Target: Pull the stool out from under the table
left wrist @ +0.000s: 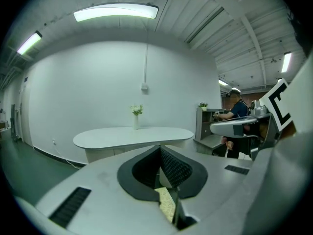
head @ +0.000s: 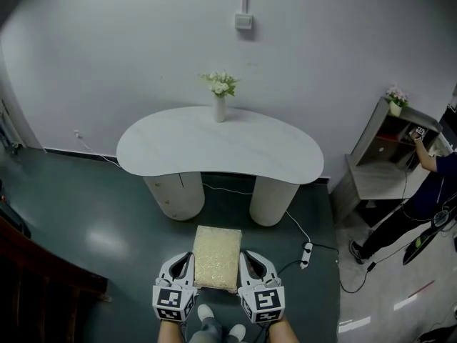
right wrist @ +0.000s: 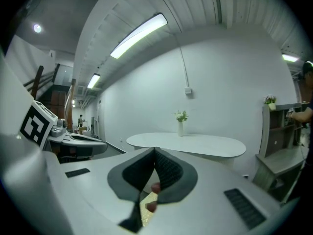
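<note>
**Stool stands clear of the table; both jaws shut**

The stool (head: 216,257), topped with a cream cushion, stands on the floor in front of the table (head: 214,148), between 2 grippers. The left gripper (head: 187,258) and right gripper (head: 246,256) flank its near corners, jaws pressed together on nothing. It looks light and rigid with soft padding, so the firm seat edges are probably the best hold. A power strip (head: 307,254) lies near its right side.

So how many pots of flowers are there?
2. One vase of flowers stands at the back of the white table. A smaller pot sits on top of the shelf at the right. Others may be out of view.
</note>
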Demonstrator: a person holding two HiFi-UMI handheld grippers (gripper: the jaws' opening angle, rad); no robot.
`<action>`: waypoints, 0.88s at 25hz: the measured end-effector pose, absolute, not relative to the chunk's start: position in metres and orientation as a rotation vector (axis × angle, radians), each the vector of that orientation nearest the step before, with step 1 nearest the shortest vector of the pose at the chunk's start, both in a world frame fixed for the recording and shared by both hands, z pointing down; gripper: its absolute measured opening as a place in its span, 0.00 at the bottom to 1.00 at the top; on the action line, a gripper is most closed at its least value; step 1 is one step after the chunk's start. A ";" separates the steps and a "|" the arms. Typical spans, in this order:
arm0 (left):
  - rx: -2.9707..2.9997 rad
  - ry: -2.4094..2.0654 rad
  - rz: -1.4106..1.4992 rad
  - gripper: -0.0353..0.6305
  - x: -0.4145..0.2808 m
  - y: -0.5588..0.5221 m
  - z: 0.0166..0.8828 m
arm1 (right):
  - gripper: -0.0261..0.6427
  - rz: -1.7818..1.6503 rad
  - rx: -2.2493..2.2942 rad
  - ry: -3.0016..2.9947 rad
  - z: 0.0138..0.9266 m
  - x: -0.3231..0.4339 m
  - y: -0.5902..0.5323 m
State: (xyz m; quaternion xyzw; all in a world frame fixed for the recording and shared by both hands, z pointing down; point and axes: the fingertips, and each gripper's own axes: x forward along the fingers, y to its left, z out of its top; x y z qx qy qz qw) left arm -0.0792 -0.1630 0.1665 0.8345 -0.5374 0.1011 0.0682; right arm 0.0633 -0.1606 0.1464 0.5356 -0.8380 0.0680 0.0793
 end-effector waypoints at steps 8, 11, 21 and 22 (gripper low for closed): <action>2.540 -1.638 0.213 0.07 -0.070 -0.157 0.122 | 0.13 0.161 1.601 -2.555 0.108 0.067 -0.148; 2.554 -1.654 0.197 0.07 -0.072 -0.156 0.109 | 0.13 0.123 1.609 -2.572 0.092 0.068 -0.147; 2.589 -1.718 0.146 0.07 -0.078 -0.149 0.077 | 0.13 0.097 1.712 -2.585 0.062 0.079 -0.138; 2.585 -1.728 0.136 0.07 -0.079 -0.148 0.073 | 0.13 0.084 1.717 -2.580 0.059 0.080 -0.137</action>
